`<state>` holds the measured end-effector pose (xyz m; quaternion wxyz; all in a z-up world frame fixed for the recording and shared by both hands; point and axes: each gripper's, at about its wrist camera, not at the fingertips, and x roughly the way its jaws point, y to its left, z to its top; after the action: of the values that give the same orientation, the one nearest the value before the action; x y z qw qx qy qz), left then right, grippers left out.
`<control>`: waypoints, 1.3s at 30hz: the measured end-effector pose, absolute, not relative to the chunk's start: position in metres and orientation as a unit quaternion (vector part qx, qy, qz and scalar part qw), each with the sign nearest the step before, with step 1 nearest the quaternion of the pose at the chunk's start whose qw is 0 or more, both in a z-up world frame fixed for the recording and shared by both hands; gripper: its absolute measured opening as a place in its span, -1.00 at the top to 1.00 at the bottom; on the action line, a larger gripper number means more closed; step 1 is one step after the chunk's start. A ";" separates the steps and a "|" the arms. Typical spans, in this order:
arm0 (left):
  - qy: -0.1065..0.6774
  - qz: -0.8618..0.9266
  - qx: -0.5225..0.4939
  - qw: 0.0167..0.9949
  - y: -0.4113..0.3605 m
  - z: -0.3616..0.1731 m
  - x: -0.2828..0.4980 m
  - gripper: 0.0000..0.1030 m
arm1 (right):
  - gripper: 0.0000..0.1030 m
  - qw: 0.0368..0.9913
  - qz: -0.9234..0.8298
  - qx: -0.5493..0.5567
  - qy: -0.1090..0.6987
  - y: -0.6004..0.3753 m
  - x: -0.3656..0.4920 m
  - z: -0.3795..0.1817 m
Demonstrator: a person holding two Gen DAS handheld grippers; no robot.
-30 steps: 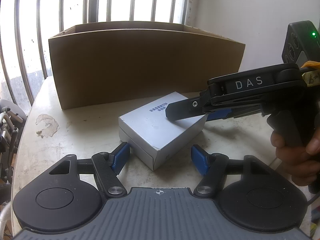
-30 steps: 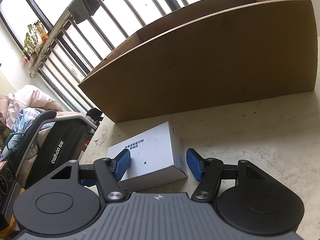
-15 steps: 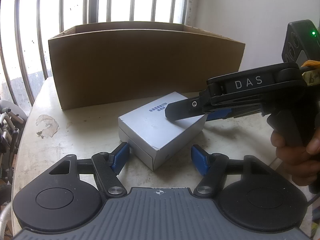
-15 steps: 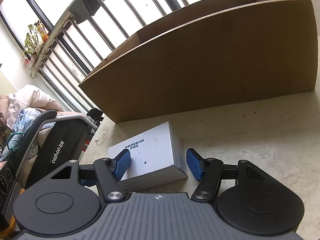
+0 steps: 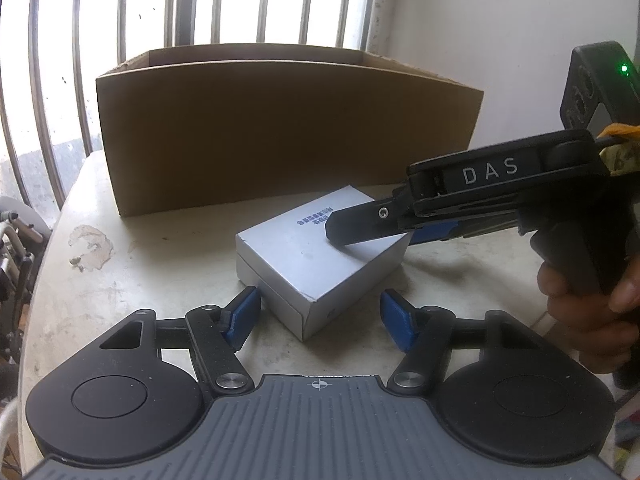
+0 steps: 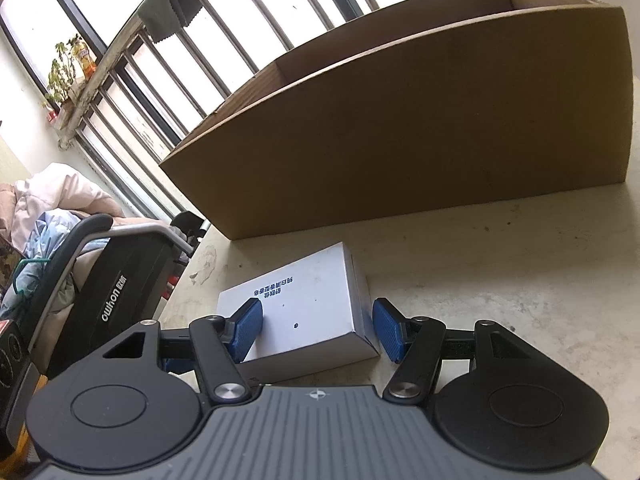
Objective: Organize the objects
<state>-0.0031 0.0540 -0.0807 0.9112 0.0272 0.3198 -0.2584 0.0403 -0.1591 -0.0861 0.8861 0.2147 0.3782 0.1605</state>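
Next to nothing has moved over the last second: both grippers and the small white rectangular cardboard box (image 5: 320, 258) sit as before. The box lies flat on the pale, stained stone tabletop (image 5: 120, 280), just in front of the large open-topped brown corrugated cardboard carton (image 5: 288, 132), with a strip of bare tabletop between them.

Left gripper (image 5: 320, 318): blue-padded fingers (image 5: 244, 314) released, straddling the box's near corner, apart from it on both sides. Right gripper (image 6: 318, 330): fingers also spread; the left pad (image 6: 248, 330) lies over the box's top face, the right pad (image 6: 388, 330) just beside its right edge. Contact cannot be told.

Open tabletop to the right of the box. The tabletop's rounded edge runs along the left; beyond it stands a black folded frame marked "ouhon" (image 6: 116, 300). Barred window (image 5: 240, 4) behind the carton, white wall (image 5: 500, 40) to the right.
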 end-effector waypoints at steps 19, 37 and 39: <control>0.319 -0.246 0.067 0.913 0.041 -0.083 -0.002 -0.31 | -0.19 0.882 0.159 0.234 0.377 -0.168 0.030 -0.090; 0.329 -0.232 0.055 0.914 0.035 -0.082 0.001 -0.37 | -0.22 0.885 0.154 0.239 0.368 -0.166 0.026 -0.093; 0.330 -0.231 0.055 0.914 0.034 -0.081 0.002 -0.37 | -0.22 0.885 0.155 0.239 0.368 -0.166 0.026 -0.093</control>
<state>0.0017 0.0344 -0.0815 0.9137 0.0551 0.3296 -0.2313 0.0256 -0.1664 -0.0930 0.8854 0.2391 0.3676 0.1545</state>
